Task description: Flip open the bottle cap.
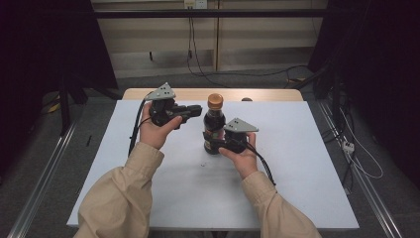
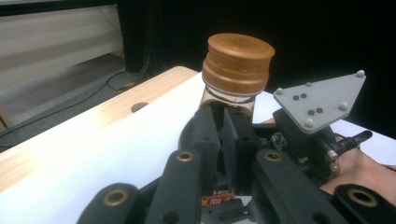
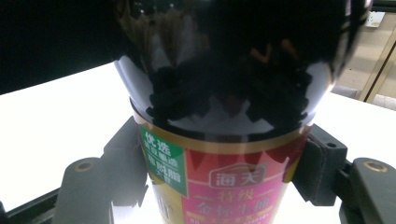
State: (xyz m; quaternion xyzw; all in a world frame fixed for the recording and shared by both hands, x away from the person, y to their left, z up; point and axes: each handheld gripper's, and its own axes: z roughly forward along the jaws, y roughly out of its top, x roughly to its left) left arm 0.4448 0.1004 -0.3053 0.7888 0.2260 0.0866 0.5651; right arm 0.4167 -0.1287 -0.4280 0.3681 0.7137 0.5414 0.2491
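A dark soy sauce bottle (image 1: 214, 124) with a brown cap (image 1: 215, 100) stands upright in the middle of the white table (image 1: 302, 173). My right gripper (image 1: 214, 145) is shut on the bottle's labelled lower body (image 3: 224, 186), one jaw on each side. My left gripper (image 1: 198, 110) is held level just left of the bottle's neck, jaws shut with nothing between them. In the left gripper view its tips (image 2: 222, 119) point at the neck right under the cap (image 2: 240, 58), with the right gripper's grey plate (image 2: 322, 98) just beyond.
A strip of bare wood (image 1: 267, 94) with a small hole (image 1: 246, 99) runs along the table's far edge. Cables (image 1: 356, 158) lie on the floor to the right, and metal rails (image 1: 44, 173) run beside the table.
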